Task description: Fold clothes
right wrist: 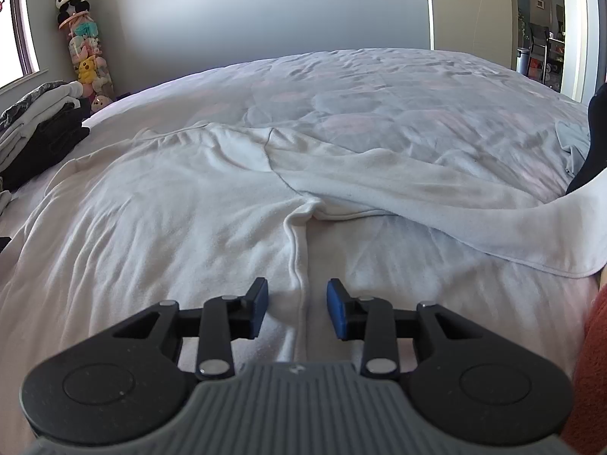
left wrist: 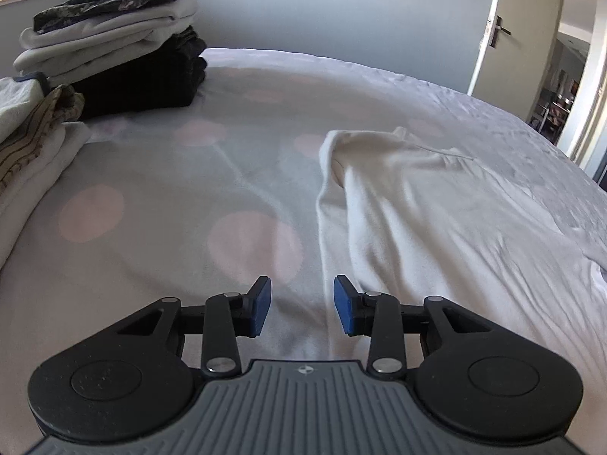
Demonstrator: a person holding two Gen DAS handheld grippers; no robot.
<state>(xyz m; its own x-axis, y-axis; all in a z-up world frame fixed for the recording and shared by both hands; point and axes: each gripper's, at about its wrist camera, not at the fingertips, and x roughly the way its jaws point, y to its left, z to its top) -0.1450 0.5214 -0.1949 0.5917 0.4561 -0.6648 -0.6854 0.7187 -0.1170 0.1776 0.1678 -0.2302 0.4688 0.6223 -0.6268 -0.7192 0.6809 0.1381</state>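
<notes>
A white long-sleeved garment [right wrist: 170,204] lies spread on the bed, one sleeve [right wrist: 436,193] folded across to the right. It also shows in the left wrist view [left wrist: 436,208], on the right. My left gripper [left wrist: 302,309] is open and empty, low over the bedsheet at the garment's left edge. My right gripper [right wrist: 297,309] is open and empty, just above the garment, straddling a raised seam fold [right wrist: 297,261].
A stack of folded clothes [left wrist: 114,49] sits at the far left of the bed, with more folded clothes [left wrist: 34,140] nearer. The bedsheet [left wrist: 170,197] has pink dots. Stuffed toys [right wrist: 85,49] stand in the corner. A door [left wrist: 519,26] is open at right.
</notes>
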